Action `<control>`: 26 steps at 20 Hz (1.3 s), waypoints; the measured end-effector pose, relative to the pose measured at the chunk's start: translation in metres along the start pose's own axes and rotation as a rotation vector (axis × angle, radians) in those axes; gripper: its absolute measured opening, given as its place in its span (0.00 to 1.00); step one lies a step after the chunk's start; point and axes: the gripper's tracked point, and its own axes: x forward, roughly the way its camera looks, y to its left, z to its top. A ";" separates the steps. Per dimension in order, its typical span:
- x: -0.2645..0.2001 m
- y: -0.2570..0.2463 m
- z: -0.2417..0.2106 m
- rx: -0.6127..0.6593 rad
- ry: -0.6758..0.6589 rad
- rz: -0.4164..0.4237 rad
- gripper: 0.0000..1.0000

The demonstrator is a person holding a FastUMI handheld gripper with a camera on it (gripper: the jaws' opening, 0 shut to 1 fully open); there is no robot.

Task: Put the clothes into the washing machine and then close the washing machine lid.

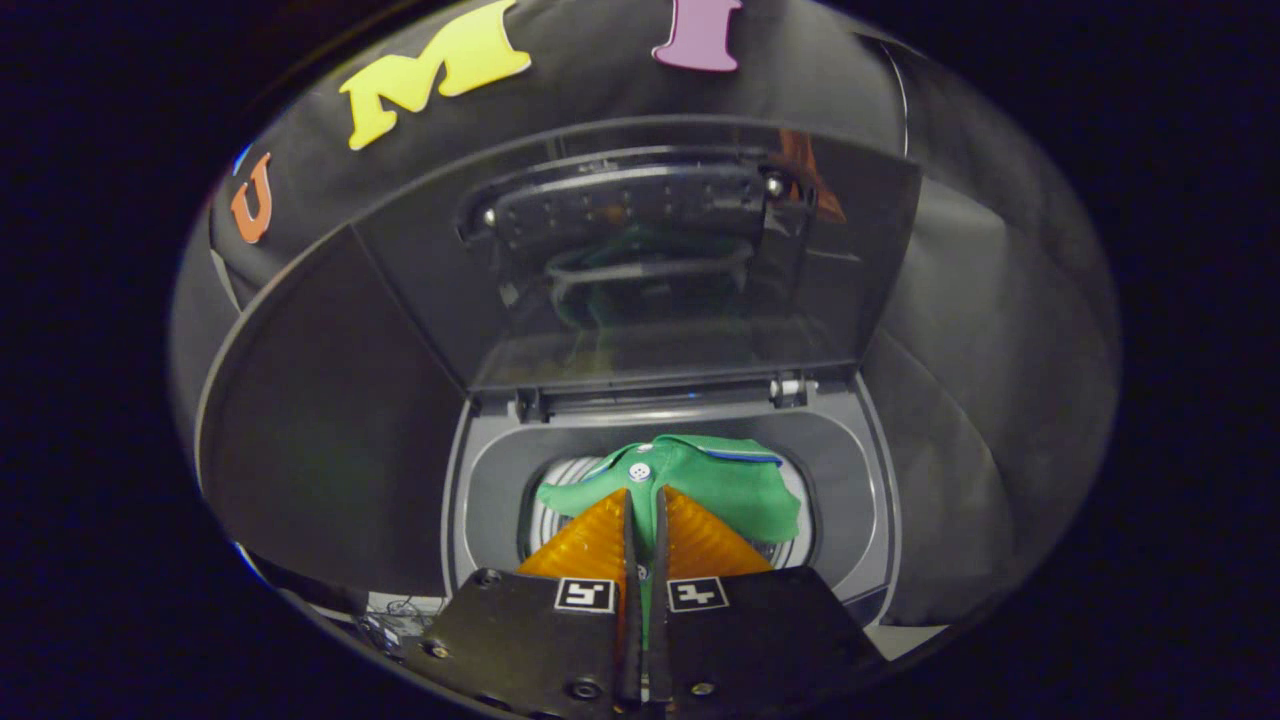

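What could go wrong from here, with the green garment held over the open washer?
1. The tool is shut on the green garment above the drum opening; released here, cloth might drape over the rim instead of dropping in.
2. The lid stands upright; trailing fabric could get caught when it closes.

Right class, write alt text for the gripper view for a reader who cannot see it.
The gripper is shut on a green garment held over the washing machine's open drum. The lid stands raised behind it.
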 end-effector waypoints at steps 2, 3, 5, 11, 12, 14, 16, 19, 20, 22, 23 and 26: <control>0.011 -0.003 -0.015 0.001 0.035 -0.017 0.06; 0.018 -0.004 -0.020 -0.001 0.050 -0.028 0.06; 0.028 0.000 -0.030 0.002 0.087 -0.048 0.06; 0.047 0.003 -0.061 -0.024 0.203 -0.074 0.06; 0.049 0.005 -0.067 -0.048 0.236 -0.068 0.06; 0.056 0.004 -0.073 -0.064 0.264 -0.064 0.07; 0.056 0.004 -0.074 -0.049 0.279 -0.070 0.08; 0.056 0.003 -0.073 -0.035 0.278 -0.074 0.10; 0.056 0.003 -0.074 -0.031 0.281 -0.071 0.11; 0.056 0.002 -0.075 -0.016 0.286 -0.075 0.13; 0.057 0.000 -0.075 -0.009 0.282 -0.082 0.15; 0.057 -0.001 -0.073 -0.010 0.246 -0.084 0.34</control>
